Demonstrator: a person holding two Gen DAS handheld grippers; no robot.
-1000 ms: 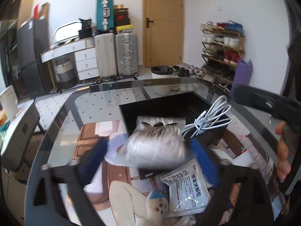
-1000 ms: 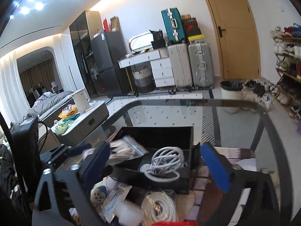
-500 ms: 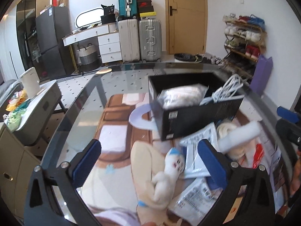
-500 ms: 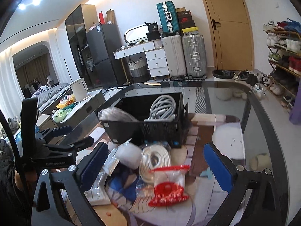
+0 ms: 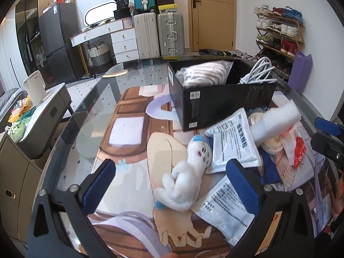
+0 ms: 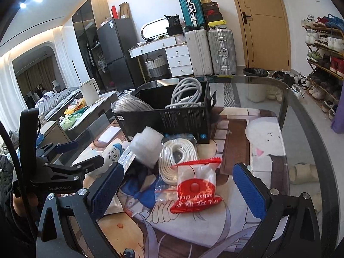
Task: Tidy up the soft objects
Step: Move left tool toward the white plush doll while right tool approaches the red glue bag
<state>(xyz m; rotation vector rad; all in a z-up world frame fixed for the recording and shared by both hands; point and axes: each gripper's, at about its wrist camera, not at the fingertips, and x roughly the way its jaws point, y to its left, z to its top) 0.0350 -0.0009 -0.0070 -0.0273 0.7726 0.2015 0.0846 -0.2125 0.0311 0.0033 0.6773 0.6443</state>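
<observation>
over table [image 5: 90,116], both tools wide, empty

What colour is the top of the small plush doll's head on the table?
Light blue on a white plush doll; the left wrist view shows it best.

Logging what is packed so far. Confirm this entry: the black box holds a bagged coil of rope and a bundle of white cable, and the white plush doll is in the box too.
One part is wrong. The black box does hold the bagged coil of rope and the white cable, but the white plush doll is not in it. The left wrist view shows the doll lying on the table mat in front of the box, between the open left gripper's fingers.
</observation>
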